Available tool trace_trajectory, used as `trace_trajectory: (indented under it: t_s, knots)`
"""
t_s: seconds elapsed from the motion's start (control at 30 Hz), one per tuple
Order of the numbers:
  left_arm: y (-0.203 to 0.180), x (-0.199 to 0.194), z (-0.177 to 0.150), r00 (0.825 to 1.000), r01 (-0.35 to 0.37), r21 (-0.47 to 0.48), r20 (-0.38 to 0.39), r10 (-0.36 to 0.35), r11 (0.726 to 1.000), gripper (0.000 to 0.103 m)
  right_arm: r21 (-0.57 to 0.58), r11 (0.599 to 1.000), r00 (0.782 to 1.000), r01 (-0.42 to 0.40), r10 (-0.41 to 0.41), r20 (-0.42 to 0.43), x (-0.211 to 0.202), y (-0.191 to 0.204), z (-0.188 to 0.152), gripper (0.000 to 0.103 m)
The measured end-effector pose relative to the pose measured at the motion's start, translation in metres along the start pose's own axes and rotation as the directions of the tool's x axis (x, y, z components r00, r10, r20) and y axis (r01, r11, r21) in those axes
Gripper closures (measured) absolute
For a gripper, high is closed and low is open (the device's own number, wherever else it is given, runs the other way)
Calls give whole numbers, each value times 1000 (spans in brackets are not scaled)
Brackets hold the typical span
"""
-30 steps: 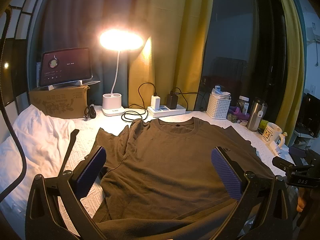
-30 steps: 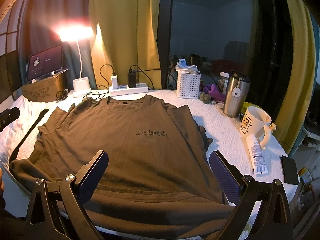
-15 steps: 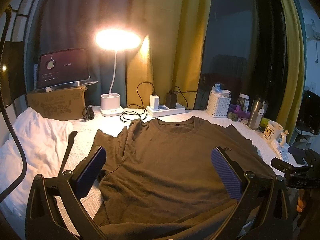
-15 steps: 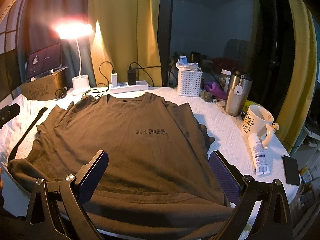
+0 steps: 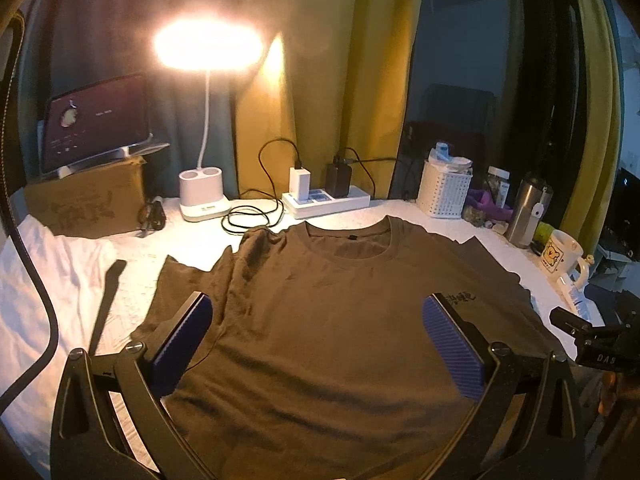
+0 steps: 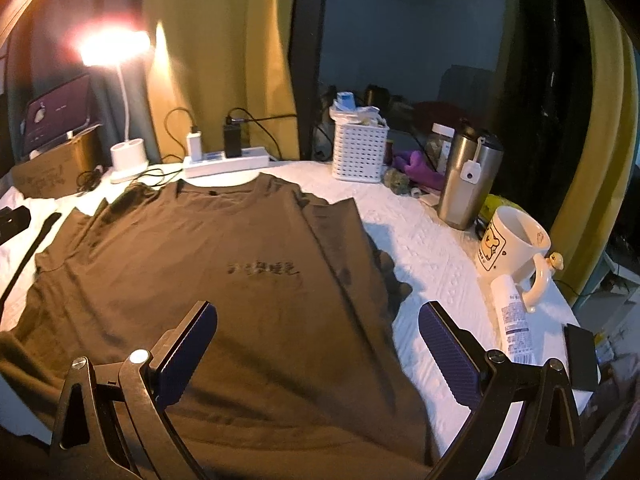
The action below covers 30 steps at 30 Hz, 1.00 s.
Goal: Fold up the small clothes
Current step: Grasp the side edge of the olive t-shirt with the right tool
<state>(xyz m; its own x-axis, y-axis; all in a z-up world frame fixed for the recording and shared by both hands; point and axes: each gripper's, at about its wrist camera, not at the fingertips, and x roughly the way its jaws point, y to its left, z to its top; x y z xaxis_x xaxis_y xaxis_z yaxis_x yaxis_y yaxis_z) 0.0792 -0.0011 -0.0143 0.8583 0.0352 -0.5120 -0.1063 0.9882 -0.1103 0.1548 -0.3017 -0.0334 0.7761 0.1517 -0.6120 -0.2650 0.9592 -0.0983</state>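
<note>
Left wrist view showed the brown T-shirt [image 5: 328,320] spread flat on the white table [image 5: 132,264], neckline toward the lamp [image 5: 208,128]. Both the left gripper [image 5: 320,340] and right gripper [image 6: 316,344] hung spread wide, empty. Soft, limp cloth; best pinched at a sleeve or hem edge.

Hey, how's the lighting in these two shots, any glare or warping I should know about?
Left wrist view: the desk lamp blows out to a white blob, lighting the t-shirt warmly from behind. Right wrist view: the same lamp flares with a pinkish halo, and the shirt throws a shadow rightward onto the white cover. Both views bend at the edges and darken in the corners.
</note>
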Motion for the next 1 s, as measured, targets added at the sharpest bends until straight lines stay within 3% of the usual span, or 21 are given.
trace_trajectory:
  t_s: [0.37,0.6,1.0]
  knots:
    - [-11,53,16,996,-5,2,-93,5,1000,0,16,1000,999,3,-3,-53,54,-42,29,2]
    - [-14,85,28,991,-24,-8,-135,23,1000,0,8,1000,996,-1,2,-85,90,-63,52,10]
    - [-18,140,39,976,-53,-2,-210,51,999,0,-2,1000,986,-10,10,-167,170,-103,77,41]
